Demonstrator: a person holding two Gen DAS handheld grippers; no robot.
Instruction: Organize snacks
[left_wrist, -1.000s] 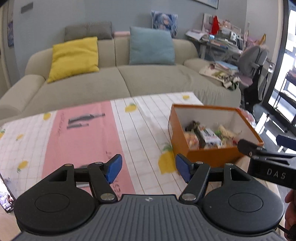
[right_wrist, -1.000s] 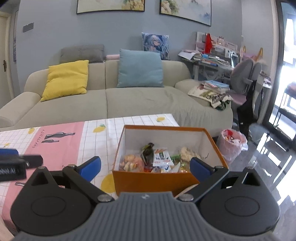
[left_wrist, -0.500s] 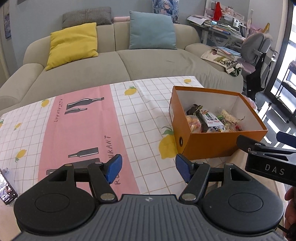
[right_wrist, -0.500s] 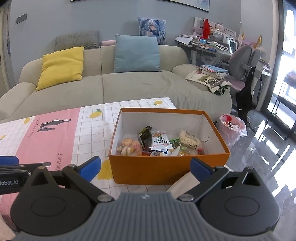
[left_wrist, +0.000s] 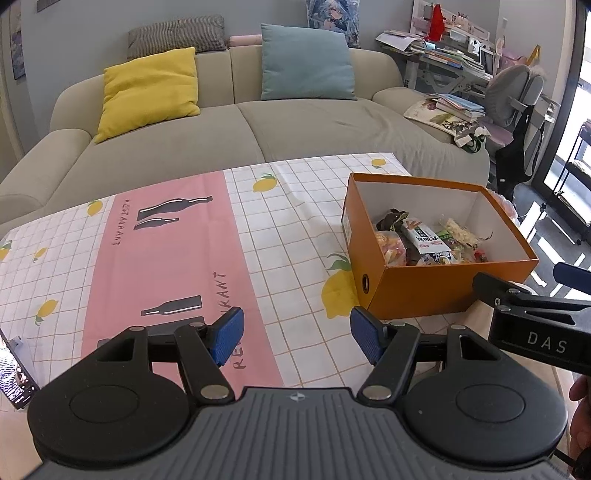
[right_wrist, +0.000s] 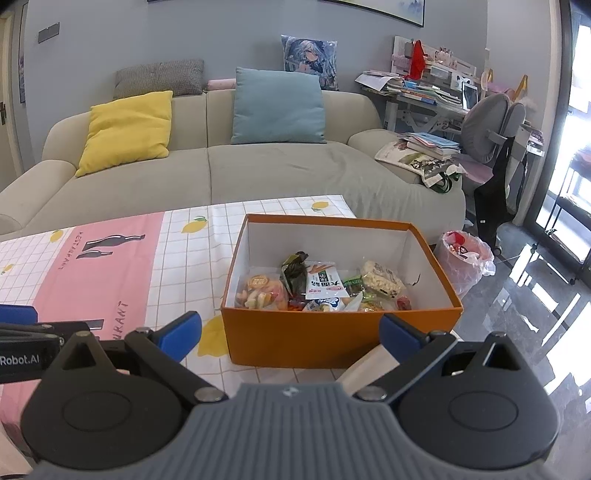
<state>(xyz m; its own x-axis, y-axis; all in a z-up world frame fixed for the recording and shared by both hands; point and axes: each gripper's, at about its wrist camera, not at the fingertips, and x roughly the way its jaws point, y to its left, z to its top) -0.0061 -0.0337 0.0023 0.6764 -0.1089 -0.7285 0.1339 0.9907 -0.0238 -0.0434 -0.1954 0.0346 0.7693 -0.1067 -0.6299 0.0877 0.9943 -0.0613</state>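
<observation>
The left gripper (left_wrist: 297, 338), black with blue-padded fingers, hangs tilted down over the checked white-and-pink tablecloth with lemon prints (left_wrist: 166, 258), its jaws spread wide with nothing between them. The right gripper (right_wrist: 291, 334), of the same make, points down at the near wall of the open orange cardboard box (right_wrist: 332, 339) and also stands spread and empty; its pads sit on either side of that wall's width, not touching it. In the left wrist view the right gripper's body juts in from the right edge, just beside the box's near corner, with part of a hand (left_wrist: 580, 406) below it.

The box rests at the right end of the cloth, near the table's edge. The assorted plastic-wrapped snack packets (right_wrist: 321, 286) lie piled at the box's bottom against its near wall. A dark phone (left_wrist: 14, 373) lies at the cloth's left edge. Behind the table stands a beige sofa (right_wrist: 258, 173) with a yellow cushion (right_wrist: 127, 129) and a blue-grey one (right_wrist: 279, 107). A pink-bagged waste bin (right_wrist: 465, 258) stands on the floor just right of the box.
</observation>
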